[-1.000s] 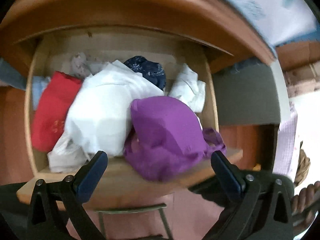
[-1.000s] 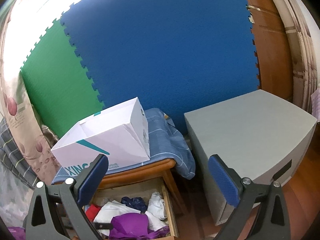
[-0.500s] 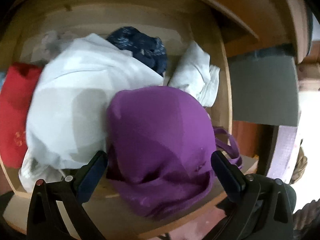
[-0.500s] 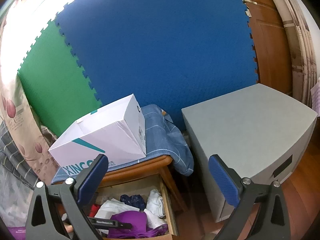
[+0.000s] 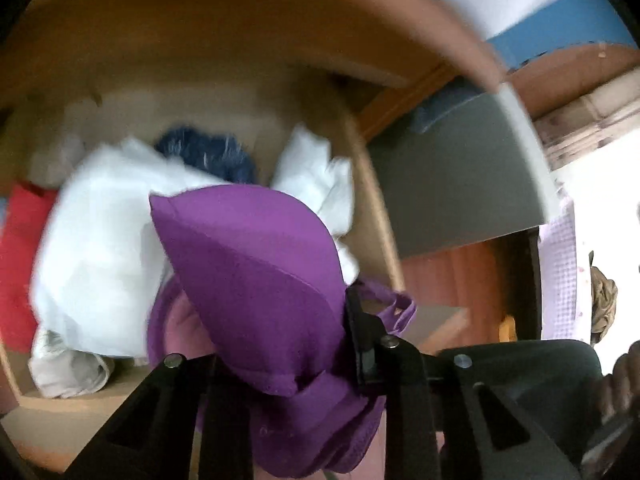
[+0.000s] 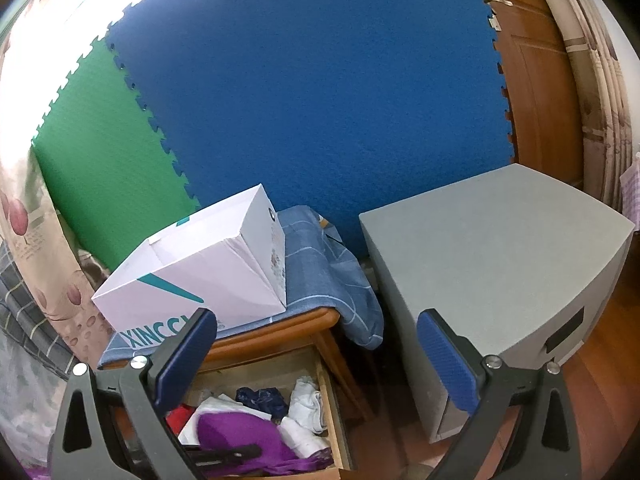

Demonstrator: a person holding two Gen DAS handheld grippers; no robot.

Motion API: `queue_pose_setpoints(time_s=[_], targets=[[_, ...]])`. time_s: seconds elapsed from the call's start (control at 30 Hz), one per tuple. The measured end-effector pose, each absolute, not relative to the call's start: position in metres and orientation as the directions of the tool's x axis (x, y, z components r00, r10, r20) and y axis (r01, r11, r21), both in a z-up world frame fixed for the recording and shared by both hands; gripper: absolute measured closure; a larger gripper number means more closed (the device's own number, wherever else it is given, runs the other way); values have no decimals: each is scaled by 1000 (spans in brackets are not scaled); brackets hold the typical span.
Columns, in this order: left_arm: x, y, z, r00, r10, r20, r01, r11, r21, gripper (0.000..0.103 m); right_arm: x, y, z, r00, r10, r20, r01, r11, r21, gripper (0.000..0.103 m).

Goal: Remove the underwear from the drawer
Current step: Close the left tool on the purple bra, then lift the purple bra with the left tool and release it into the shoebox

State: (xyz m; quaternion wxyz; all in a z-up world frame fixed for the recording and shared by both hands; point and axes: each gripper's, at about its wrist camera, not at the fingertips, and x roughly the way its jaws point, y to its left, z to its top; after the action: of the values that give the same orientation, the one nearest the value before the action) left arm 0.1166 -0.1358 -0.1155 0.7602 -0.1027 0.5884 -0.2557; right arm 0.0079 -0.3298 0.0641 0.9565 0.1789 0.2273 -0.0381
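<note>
A blue foam wall (image 6: 320, 92) backs the open drawer (image 6: 326, 412). Left tool (image 5: 280, 344), closing, pinches the purple underwear (image 5: 256, 272) (blurred) at six o'clock; only the right view shows the right tool (image 6: 316, 352), wide, and the white box (image 6: 200, 264) at ten.

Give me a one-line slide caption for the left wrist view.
Left gripper closing on a purple undergarment at the front of the open wooden drawer, beside white, red and navy clothes.
</note>
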Motion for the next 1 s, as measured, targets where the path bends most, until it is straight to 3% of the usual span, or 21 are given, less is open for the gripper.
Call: queue_pose_setpoints(time_s=[0.67, 1.0], targets=[[60, -57, 65, 477, -598, -644, 422, 799, -430, 83, 21, -322, 50, 859, 22, -512, 151, 944, 294, 0], [110, -48, 168, 585, -600, -546, 441, 800, -407, 82, 21, -320, 49, 856, 33, -516, 138, 947, 290, 0]])
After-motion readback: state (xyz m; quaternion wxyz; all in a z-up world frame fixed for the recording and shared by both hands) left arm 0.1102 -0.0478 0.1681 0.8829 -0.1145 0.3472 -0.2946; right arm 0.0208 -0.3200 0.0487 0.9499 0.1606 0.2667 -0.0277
